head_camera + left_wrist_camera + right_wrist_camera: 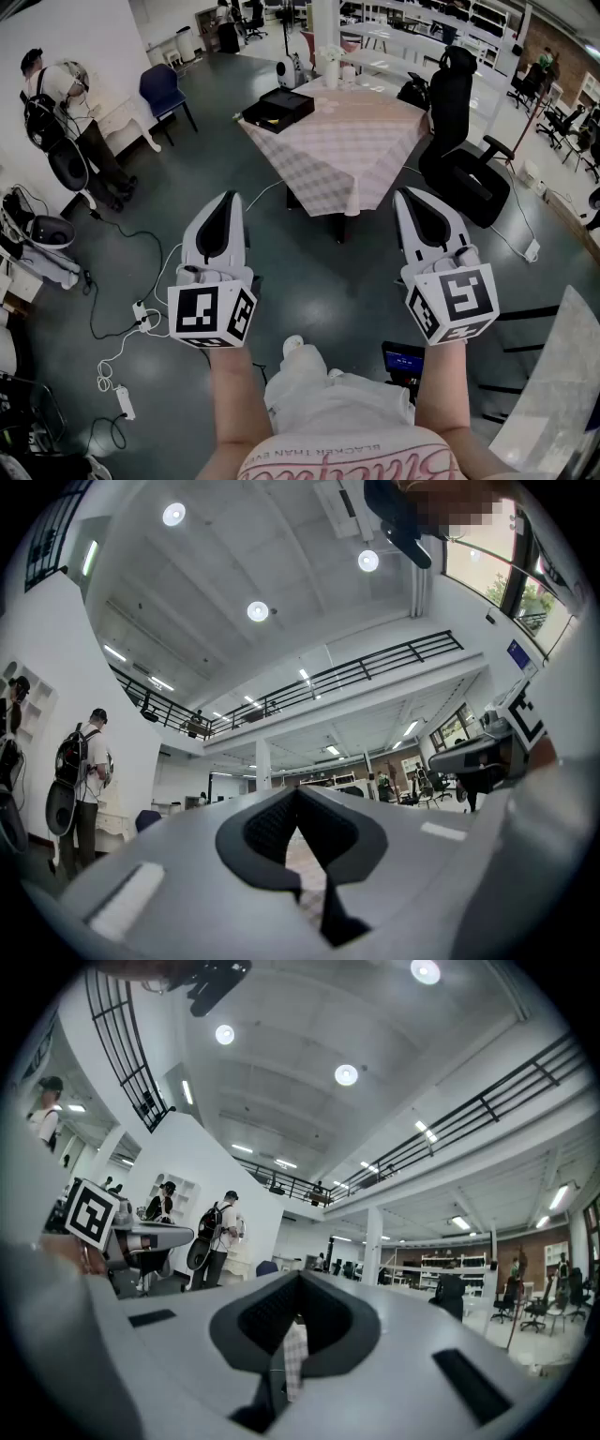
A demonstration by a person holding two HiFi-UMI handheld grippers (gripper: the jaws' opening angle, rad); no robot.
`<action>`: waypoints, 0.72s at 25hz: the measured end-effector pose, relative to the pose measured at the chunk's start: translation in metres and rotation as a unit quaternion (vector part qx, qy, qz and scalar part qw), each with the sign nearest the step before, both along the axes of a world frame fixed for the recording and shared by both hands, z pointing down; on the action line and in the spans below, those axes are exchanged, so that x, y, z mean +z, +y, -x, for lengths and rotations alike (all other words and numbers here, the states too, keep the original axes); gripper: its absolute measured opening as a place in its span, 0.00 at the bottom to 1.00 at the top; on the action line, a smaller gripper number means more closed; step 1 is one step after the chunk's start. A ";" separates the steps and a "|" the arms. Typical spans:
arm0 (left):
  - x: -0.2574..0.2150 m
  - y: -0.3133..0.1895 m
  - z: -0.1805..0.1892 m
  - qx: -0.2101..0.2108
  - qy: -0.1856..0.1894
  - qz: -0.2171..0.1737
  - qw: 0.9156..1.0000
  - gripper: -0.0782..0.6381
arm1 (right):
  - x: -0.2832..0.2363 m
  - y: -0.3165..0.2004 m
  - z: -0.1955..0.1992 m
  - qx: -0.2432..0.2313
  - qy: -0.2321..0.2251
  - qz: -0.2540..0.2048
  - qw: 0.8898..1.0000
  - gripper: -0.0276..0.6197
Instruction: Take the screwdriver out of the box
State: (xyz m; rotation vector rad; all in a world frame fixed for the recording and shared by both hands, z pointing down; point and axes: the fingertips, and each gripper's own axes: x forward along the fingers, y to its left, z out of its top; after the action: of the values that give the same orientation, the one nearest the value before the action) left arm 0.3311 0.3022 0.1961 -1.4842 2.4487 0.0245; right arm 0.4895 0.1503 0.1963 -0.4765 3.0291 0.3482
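Observation:
A black box (277, 108) lies open on the far left corner of a table with a checked cloth (342, 141), a few steps ahead of me. No screwdriver can be made out at this distance. I hold both grippers up side by side, pointing at the table and well short of it. My left gripper (228, 197) has its jaws closed tip to tip with nothing between them (298, 794). My right gripper (409, 194) is likewise shut and empty (298, 1277). Through the slit below each pair of tips I see only the checked cloth.
A black office chair (459, 141) stands right of the table and a blue chair (164, 89) to its left. A person with a backpack (61, 108) stands at the far left wall. Cables and power strips (131, 319) lie on the floor left of me. A white vase (330, 67) stands on the table.

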 end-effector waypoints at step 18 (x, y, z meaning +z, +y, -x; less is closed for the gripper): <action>0.021 -0.063 0.106 0.015 0.013 0.015 1.000 0.12 | 0.012 -0.063 0.099 0.017 -0.001 0.028 0.999 0.05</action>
State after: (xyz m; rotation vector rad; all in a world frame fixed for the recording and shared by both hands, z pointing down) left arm 0.2249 0.2395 0.2170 -1.5412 2.4574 0.0121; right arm 0.3909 0.0873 0.2088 -0.5311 3.0394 0.2647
